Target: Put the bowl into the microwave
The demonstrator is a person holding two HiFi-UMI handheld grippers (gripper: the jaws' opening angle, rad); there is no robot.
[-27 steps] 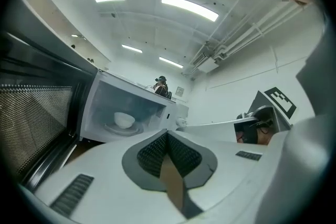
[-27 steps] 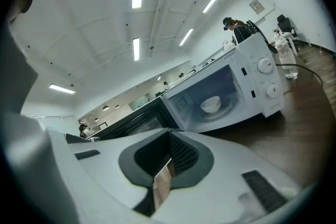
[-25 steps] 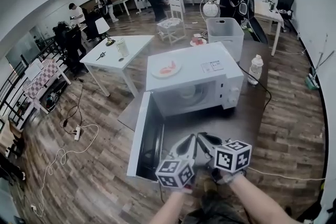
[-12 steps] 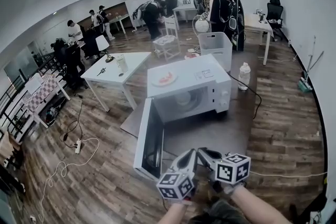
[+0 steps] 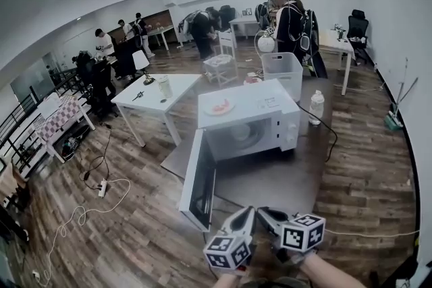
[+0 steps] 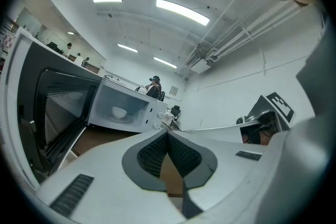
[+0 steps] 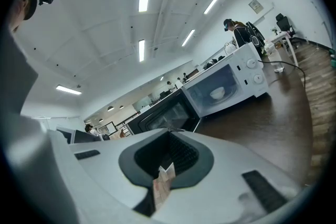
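Small white bowl [image 6: 119,112] sitting inside boxy white microwave [image 5: 250,104], door [image 5: 199,185] swung wide, left gripper [image 6: 168,134] and right gripper [image 7: 169,134] both pinched together, nothing gripped.

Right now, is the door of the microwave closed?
No, in the head view the door of the microwave stands swung wide open at its left side, and a bowl shows in the open cavity.

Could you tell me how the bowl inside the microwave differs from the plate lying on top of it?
The bowl sits inside the microwave, whose door stands open; the plate lies on its roof. The bowl is deep and plain white; the plate is flat and carries something red. Both are round.
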